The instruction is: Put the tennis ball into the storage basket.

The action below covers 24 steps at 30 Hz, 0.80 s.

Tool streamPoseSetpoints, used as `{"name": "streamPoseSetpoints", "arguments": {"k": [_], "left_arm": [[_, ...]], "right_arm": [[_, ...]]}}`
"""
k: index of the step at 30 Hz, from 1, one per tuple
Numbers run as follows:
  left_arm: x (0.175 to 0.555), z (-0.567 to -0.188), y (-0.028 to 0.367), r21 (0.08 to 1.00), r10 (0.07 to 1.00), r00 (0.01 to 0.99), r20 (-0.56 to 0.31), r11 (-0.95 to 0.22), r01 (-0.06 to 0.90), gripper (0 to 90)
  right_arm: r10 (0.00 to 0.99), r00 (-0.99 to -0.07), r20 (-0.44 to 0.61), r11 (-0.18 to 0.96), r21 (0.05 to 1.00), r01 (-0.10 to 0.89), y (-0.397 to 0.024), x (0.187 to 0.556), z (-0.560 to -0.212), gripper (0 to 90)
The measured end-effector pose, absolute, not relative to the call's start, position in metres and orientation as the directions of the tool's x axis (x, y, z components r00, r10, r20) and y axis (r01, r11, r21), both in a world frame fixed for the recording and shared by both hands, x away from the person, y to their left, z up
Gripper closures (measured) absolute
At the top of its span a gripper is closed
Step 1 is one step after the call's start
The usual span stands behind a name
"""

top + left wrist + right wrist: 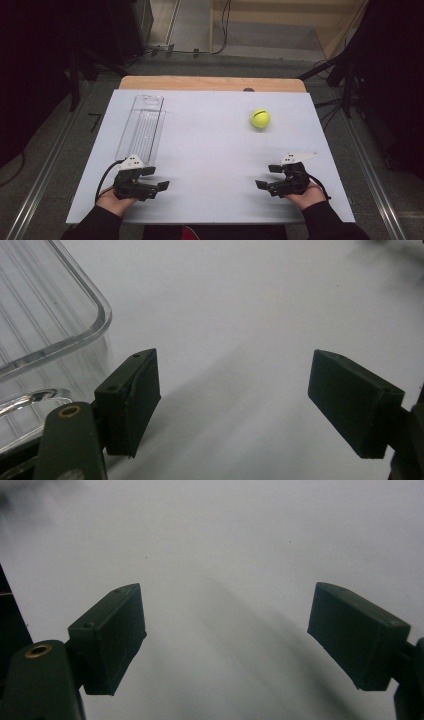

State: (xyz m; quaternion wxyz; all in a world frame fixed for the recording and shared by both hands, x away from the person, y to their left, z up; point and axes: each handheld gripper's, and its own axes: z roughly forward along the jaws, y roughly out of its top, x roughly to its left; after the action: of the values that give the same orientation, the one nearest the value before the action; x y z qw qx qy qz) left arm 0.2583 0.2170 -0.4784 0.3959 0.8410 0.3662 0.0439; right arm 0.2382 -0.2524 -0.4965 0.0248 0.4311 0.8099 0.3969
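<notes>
A yellow-green tennis ball (260, 118) lies on the white table (210, 150), right of centre and toward the far side. A long clear plastic tray (142, 127) stretches along the left; its rounded near corner (60, 335) sits just left of my left gripper's jaws. My left gripper (156, 178) rests near the front left, held in a hand, pointing toward the middle. Its jaws stand wide apart over bare table (235, 405). My right gripper (268, 176) rests at the front right, pointing left, also open with nothing between its jaws (227, 640). The ball lies well beyond it.
The table's wooden far edge (212, 82) borders a grey floor with cables (200, 50). Dark stands and equipment flank both sides. Metal rails (40, 180) run along the floor left and right of the table.
</notes>
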Motion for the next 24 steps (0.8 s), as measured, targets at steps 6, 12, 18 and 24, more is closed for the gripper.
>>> {"name": "streamPoseSetpoints", "arguments": {"k": [6,12,18,24], "left_arm": [[0.2596,-0.4791,0.2151,0.693,0.638,0.735,-0.232,-0.421,0.585,21.3],[0.2612,-0.4794,0.2162,0.694,0.637,0.733,-0.240,-0.415,0.588,21.2],[0.2612,-0.4787,0.2155,0.701,0.634,0.735,-0.240,-0.411,0.583,21.1],[0.2606,-0.4776,0.2144,0.707,0.646,0.731,-0.221,-0.410,0.576,21.2]], "right_arm": [[0.717,-0.621,0.317,0.295,0.670,0.682,-0.2540,0.2372,-0.4982,13.5],[0.725,-0.608,0.325,0.271,0.678,0.684,-0.2550,0.2376,-0.4987,13.5],[0.727,-0.604,0.325,0.293,0.650,0.702,-0.2554,0.2393,-0.4988,13.5],[0.726,-0.611,0.316,0.299,0.654,0.695,-0.2563,0.2397,-0.4984,13.6]]}}
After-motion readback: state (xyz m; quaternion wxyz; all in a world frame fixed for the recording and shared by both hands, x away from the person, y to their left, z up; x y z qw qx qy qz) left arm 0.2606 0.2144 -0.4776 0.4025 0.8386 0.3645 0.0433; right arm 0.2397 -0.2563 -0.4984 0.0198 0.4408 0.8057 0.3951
